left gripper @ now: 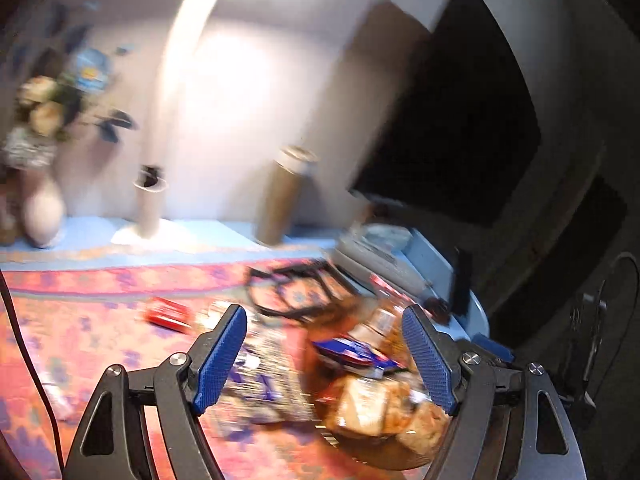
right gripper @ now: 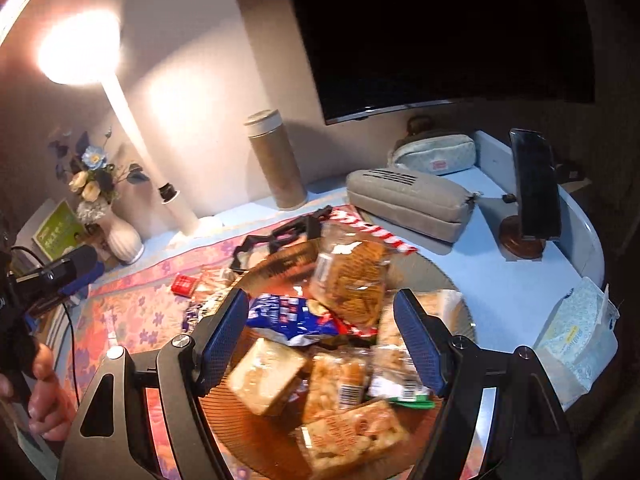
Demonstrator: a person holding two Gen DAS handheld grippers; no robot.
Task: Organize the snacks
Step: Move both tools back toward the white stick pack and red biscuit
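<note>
A: Where do we stand with the snacks?

B: Most packets are heaped on the round woven tray (right gripper: 448, 292): a blue packet (right gripper: 292, 316), a clear bag of biscuits (right gripper: 352, 280), wrapped cakes. Our right gripper (right gripper: 324, 344) hangs over that heap, jaws apart, nothing between them. It looks like we are between two picks.

A: And the left gripper (left gripper: 324, 364)?

B: Jaws also apart and empty, aimed at the tray's near edge; that view is blurred. A red packet (left gripper: 166, 314) lies loose on the flowered cloth (left gripper: 80, 320) on the table, well apart from the tray.

A: So we fetch that next?

B: Probably; we would reach left, straddle it, then close.
</note>
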